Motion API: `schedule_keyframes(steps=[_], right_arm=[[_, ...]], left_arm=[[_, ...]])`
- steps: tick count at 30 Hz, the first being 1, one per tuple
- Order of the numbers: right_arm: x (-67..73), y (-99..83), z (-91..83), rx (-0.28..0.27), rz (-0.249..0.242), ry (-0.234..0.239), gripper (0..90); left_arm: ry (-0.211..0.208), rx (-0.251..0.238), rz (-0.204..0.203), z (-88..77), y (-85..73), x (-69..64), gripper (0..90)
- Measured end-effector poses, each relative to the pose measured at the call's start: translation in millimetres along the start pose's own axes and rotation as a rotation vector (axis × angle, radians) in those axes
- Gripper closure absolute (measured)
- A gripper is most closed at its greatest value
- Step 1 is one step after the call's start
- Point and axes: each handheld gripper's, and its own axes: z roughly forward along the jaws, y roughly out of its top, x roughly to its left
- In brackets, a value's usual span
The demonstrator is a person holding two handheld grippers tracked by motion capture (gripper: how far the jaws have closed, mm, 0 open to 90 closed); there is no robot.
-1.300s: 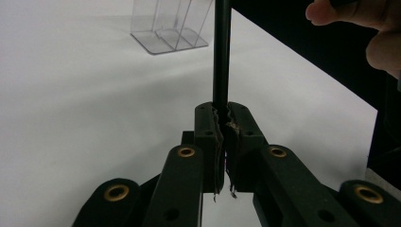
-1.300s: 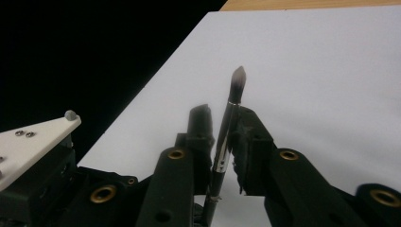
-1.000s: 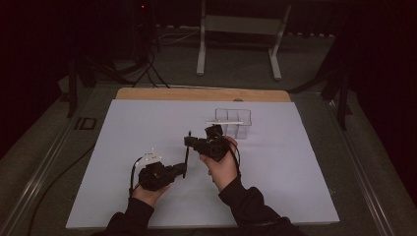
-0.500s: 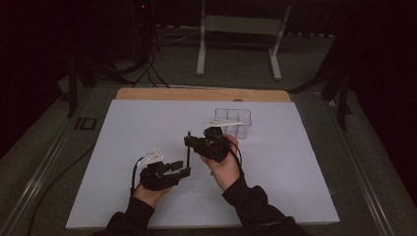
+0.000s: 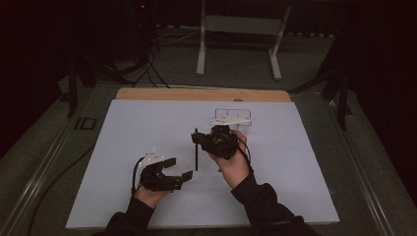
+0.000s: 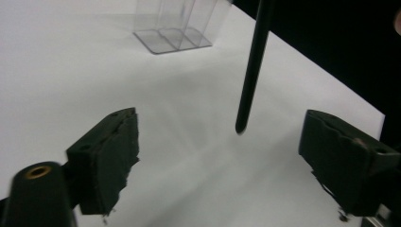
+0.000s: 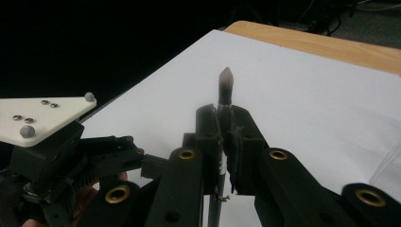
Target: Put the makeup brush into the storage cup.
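**Pen clamped right, left jaws spread**

My right gripper [image 5: 196,140] pinches the black pen [image 5: 196,156] upright, near the clear organizer [image 5: 235,117]. My left gripper [image 5: 179,169], jaws just opened and empty, sits beside the pen amid bare white sheet [image 5: 305,167]. The organizer's top is cut off.

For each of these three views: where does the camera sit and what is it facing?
High view: above the person's side, looking down on the white sheet; both forearms and hands show.
Left gripper view: rides the left gripper, faces the clear holder; open jaws.
Right gripper view: rides the right gripper, jaws clamping the pen.
All share the pen.
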Motion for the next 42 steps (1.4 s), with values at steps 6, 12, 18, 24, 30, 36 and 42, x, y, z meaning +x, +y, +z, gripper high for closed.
schedule_keyframes(steps=[6,12,18,24,30,36,42], right_arm=[[-2.2,3.8,-10.0,-0.001,-0.037,-0.011,84.0],[-5.2,8.8,-23.5,-0.02,-0.092,-0.036,84.0],[-10.8,15.9,-38.2,-0.052,-0.132,-0.067,84.0],[-16.8,26.1,-53.1,-0.096,-0.161,-0.091,84.0],[-18.6,38.8,-66.7,-0.135,-0.195,-0.117,84.0],[-22.4,49.3,-74.5,-0.153,-0.218,-0.142,84.0],[-30.2,56.4,-80.9,-0.181,-0.216,-0.145,84.0]], left_arm=[[-0.004,0.015,0.039,1.8,-1.6,-2.0,2.2],[-0.005,0.025,0.054,2.8,-2.8,-1.5,1.7],[-0.01,0.026,0.055,2.8,-2.8,-0.6,1.7],[-0.013,0.023,0.057,2.5,-2.7,-0.4,1.7],[-0.015,0.025,0.058,2.6,-2.7,-0.6,1.7],[-0.017,0.02,0.057,2.6,-2.9,-0.4,1.7],[-0.019,0.018,0.057,2.8,-3.2,-0.2,1.7]])
